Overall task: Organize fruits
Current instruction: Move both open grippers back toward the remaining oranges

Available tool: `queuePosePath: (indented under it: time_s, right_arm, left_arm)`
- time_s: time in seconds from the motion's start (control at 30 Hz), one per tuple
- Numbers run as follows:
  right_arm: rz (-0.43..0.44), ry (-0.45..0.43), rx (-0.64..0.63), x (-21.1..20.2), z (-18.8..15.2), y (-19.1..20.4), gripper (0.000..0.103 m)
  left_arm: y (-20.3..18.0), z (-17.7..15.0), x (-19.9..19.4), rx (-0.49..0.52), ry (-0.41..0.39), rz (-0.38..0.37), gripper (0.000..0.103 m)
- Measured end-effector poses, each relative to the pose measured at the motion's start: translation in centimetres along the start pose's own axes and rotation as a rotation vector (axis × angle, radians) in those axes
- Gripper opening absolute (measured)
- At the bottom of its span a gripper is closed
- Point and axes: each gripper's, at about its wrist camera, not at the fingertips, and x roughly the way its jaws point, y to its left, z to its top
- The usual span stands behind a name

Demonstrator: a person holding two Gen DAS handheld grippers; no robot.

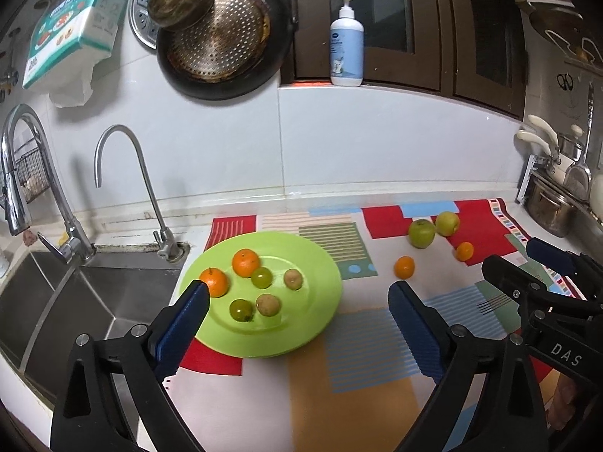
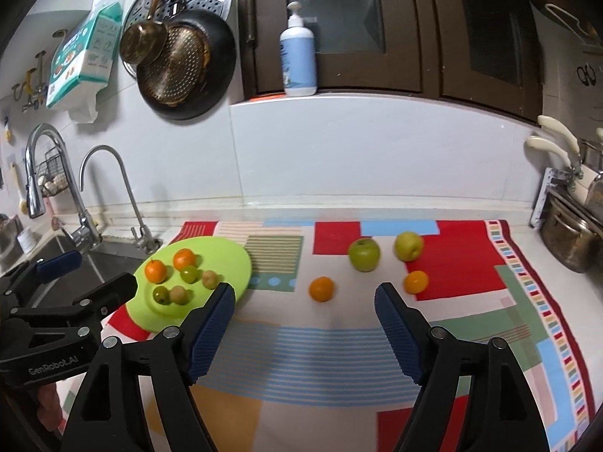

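Observation:
A lime green plate (image 1: 316, 301) (image 2: 233, 260) lies on the patterned mat beside the sink. It holds two oranges (image 1: 245, 262), two small green fruits (image 1: 262, 277) and two small brown fruits (image 1: 293, 279). Loose on the mat to the right are a green apple (image 2: 364, 254) (image 1: 421, 233), a yellow-green apple (image 2: 408, 246) (image 1: 447, 223) and two oranges (image 2: 322, 289) (image 2: 415, 281). My left gripper (image 1: 299, 297) is open and empty over the plate's near side. My right gripper (image 2: 303, 299) is open and empty, just short of the nearer loose orange.
A steel sink (image 1: 56, 301) with two taps (image 1: 124, 188) is left of the plate. A pot (image 2: 569, 241) stands at the far right. A pan (image 1: 222, 37) hangs on the tiled wall; a pump bottle (image 1: 346, 49) stands on the ledge.

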Motion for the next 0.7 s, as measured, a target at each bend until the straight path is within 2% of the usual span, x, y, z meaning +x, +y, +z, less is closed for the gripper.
queuePosePath:
  time_s: [0.7]
  right_arm:
    - [-0.019,-0.029,0.010,-0.9,0.6,-7.9,0.077]
  left_arm:
    - [-7.4,1.6,0.6,-0.001,-0.010,-0.018,0.100]
